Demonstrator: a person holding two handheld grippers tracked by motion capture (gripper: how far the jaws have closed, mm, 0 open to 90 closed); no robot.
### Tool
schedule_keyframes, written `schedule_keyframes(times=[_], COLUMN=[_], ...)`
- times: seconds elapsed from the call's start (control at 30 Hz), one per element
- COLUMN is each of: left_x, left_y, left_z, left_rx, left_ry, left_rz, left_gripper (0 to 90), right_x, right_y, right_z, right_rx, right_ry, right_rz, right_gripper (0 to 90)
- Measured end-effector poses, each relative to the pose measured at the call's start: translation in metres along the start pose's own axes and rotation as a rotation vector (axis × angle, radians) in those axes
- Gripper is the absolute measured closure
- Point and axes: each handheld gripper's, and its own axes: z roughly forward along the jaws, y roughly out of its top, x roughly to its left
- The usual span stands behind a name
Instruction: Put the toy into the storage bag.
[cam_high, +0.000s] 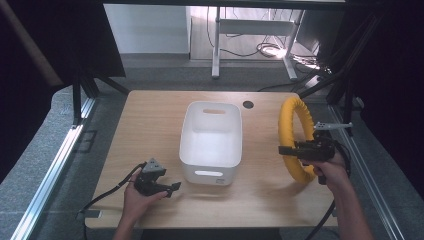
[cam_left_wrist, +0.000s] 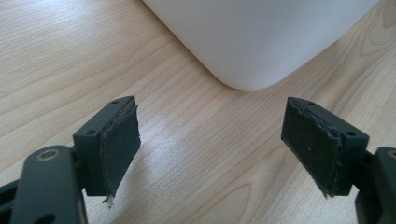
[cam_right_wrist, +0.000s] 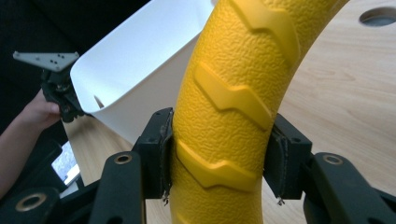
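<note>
Right gripper (cam_right_wrist: 219, 154) pinches the upright yellow ring (cam_right_wrist: 233, 93); left gripper (cam_left_wrist: 212, 149) rests low, jaws spread.

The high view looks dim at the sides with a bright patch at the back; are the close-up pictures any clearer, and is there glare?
High view: dark at both sides, a glaring patch on the floor beyond the table. Left gripper view: a pale sheen on the wood between the open pads; the white bin looks soft. Right gripper view: the yellow ring is sharp and evenly lit.
</note>
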Motion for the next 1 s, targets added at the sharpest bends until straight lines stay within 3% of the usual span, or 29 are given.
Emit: schedule_keyframes(times=[0.27,0.43,1.0], left_x=[0.0,0.0,0.0], left_y=[0.0,0.0,0.0], left_z=[0.0,0.0,0.001], left_rx=[0.0,0.0,0.004], left_ry=[0.0,0.001,0.003], left_rz=[0.0,-0.002,0.001], left_gripper=[19.6,19.6,19.6], right_x=[-0.003,-0.002,0.003], right_y=[0.003,0.006,0.013], right_z=[-0.013,-0.02,-0.014], right_rx=[-0.082,-0.132,-0.209], right_ry=[-0.001,0.022,0.04], right_rz=[0.016,0.017,0.009], right_gripper=[49.8,49.8,49.7])
